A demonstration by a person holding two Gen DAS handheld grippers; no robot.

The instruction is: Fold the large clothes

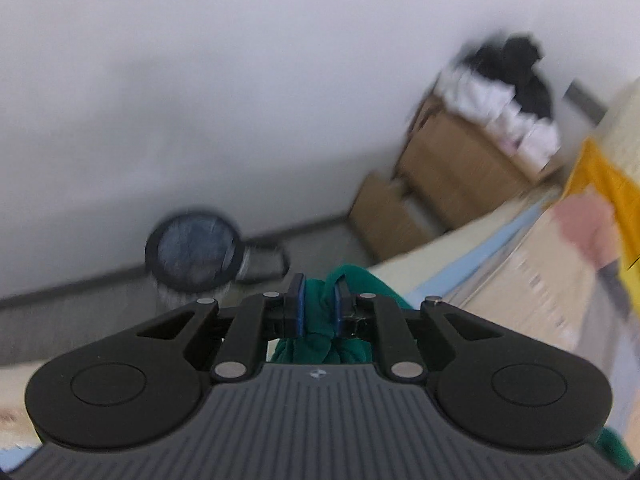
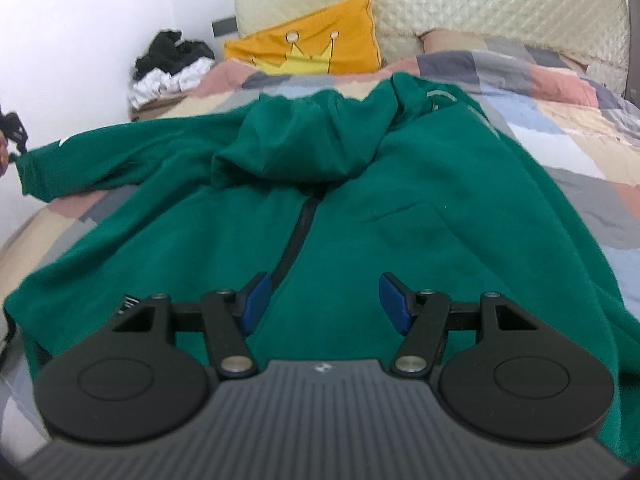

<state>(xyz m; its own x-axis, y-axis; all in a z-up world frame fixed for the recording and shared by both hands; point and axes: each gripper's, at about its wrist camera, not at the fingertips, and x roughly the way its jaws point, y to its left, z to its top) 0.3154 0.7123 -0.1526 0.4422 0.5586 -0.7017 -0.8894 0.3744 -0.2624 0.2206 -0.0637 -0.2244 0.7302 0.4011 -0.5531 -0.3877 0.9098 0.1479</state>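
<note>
A large green zip hoodie [image 2: 360,208] lies spread on the patchwork bedspread [image 2: 560,92], its hood bunched at the top and a dark zipper running down the middle. One sleeve [image 2: 60,160] is stretched out to the far left, beyond the bed's side. My left gripper [image 1: 318,300] is shut on the bunched green sleeve end [image 1: 316,320], held off the bed's edge; the left wrist view is blurred. My right gripper [image 2: 322,300] hovers open over the hoodie's lower front, with nothing between its blue pads.
A yellow crown cushion [image 2: 316,46] and a quilted headboard [image 2: 480,4] stand at the bed's head. Beside the bed, cardboard boxes [image 1: 460,160] carry a pile of black and white clothes [image 1: 512,96]. A round dark bin [image 1: 196,248] stands on the floor by the white wall.
</note>
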